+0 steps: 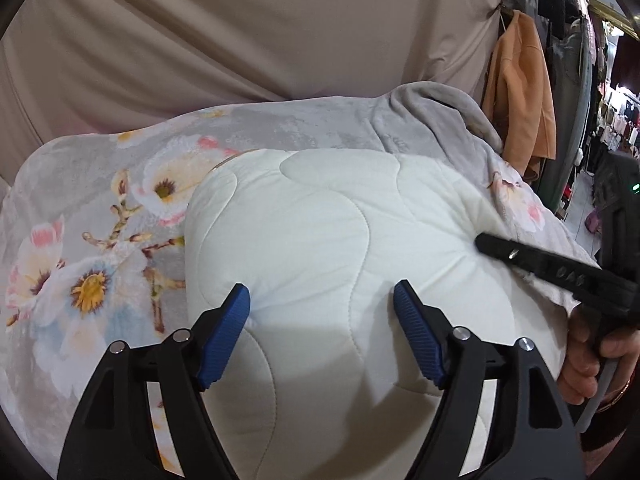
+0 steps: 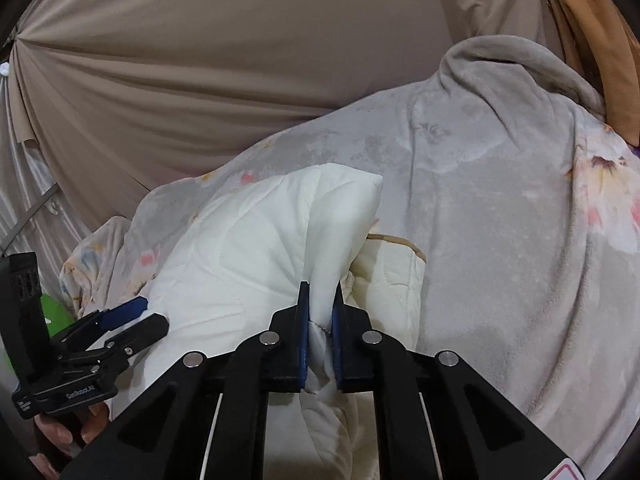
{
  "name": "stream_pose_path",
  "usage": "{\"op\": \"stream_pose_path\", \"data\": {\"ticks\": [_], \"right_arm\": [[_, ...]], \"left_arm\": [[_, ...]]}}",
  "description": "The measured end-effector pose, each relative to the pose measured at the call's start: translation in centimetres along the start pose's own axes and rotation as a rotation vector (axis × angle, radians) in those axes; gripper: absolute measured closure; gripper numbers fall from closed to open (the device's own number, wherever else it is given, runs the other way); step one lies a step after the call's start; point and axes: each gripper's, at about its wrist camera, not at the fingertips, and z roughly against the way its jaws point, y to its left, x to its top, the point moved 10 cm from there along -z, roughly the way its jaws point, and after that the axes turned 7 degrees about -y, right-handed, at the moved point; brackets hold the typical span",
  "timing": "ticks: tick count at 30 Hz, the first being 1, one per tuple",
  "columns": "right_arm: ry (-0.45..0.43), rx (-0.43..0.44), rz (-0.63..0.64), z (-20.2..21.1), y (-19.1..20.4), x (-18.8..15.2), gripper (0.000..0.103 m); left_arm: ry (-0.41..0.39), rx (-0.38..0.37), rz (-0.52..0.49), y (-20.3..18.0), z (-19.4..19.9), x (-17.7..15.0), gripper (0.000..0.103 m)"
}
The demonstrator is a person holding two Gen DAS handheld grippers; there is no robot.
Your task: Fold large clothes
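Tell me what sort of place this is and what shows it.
Probably a clothing shop or market stall. Racks of hanging clothes line an aisle at the far right, an orange garment hangs nearby, and a beige draped backdrop stands behind the floral blanket where the white quilted piece lies.

left tool (image 1: 322, 304): black frame, ribbed blue pads, silver screws | right tool (image 2: 320, 300): same

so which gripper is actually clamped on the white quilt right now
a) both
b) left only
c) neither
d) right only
d, the right gripper is shut with a bunch of the white quilt pinched between its blue pads, while the left gripper is wide open over the quilt with nothing between its pads.
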Motion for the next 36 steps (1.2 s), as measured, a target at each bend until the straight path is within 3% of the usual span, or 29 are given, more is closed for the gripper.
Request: {"op": "stream_pose_path", "data": {"ticks": [3,8,18,22,26,30,32,33,36], "right_arm": [[0.068,-0.029,-0.015,-2.4,-1.3,-2.4,0.092],[0.059,-0.100,0.092,-3.3,-0.7,-3.2,0.090],[0.057,-0.098,0.081,-3.6,-1.1,-3.3,0.087],[0.052,-0.085,0.082,-3.4,-0.9,-3.2,0.081],[0.062,-0.044,-0.015,-1.6,-0.9,-2.5,0.074],[0.090,0.041,-0.090,1.5,-0.8,-3.2,0.066],[0.101,0.077,-0.096,2.3,-0.7,-4.1,0.077],[0.107,0.099,-0.093,2.6,-0.5,-4.4,0.089],[0.036,0.150,-0.084,5.1,0.8,-3.6,0.093]], "left_arm": [[-0.006,0.017,-0.030,-0.5,-0.4,-0.4,0.030],[-0.015,0.065,-0.073,-0.6,-1.4,-1.2,0.026],[-0.043,0.113,-0.108,-0.7,-2.0,-2.0,0.022],[-0.053,0.126,-0.111,-0.7,-1.9,-2.0,0.021],[-0.052,0.093,-0.069,-0.1,-0.4,-1.8,0.021],[-0.032,-0.011,0.011,0.0,2.8,-2.2,0.021],[-0.036,-0.003,-0.022,-0.5,4.0,-2.9,0.021],[-0.030,0.014,-0.054,-0.8,4.3,-3.5,0.021],[-0.021,0.042,-0.078,-1.0,4.8,-4.9,0.021]]}}
